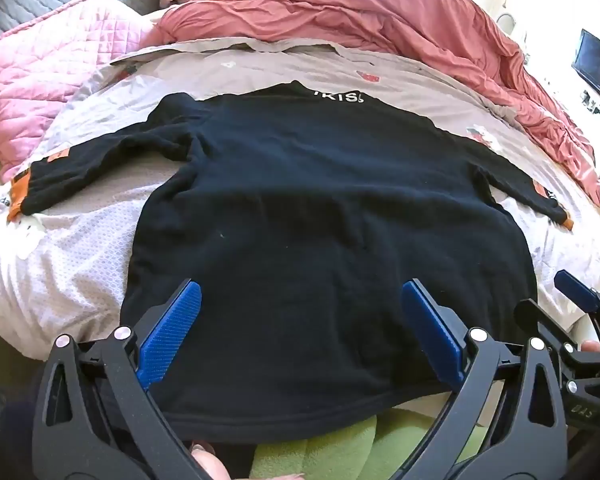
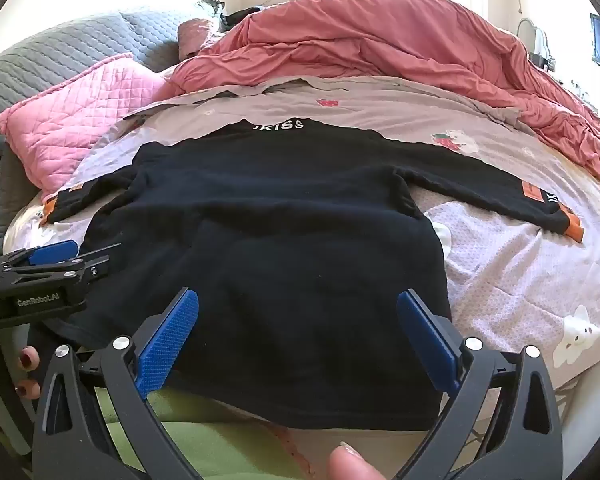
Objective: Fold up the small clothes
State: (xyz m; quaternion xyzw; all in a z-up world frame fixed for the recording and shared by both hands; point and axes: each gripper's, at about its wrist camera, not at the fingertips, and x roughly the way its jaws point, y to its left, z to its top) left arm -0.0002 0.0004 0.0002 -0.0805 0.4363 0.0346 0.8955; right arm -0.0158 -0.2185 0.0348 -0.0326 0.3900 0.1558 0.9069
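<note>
Black top (image 1: 300,208) lies flat, back up, on the bed (image 1: 80,248), sleeves out, hem nearest; left gripper (image 1: 300,336) and right gripper (image 2: 296,344), both spread wide and holding nothing, hover over the hem; folding seemingly unstarted, next move likely needs a sleeve or side edge pinched.

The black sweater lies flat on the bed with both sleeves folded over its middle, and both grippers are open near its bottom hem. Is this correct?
Not quite. The sleeves are not folded yet: in the right wrist view the black sweater has both sleeves spread outward on the bed. The rest holds: the left gripper and the right gripper are open near the hem.
</note>
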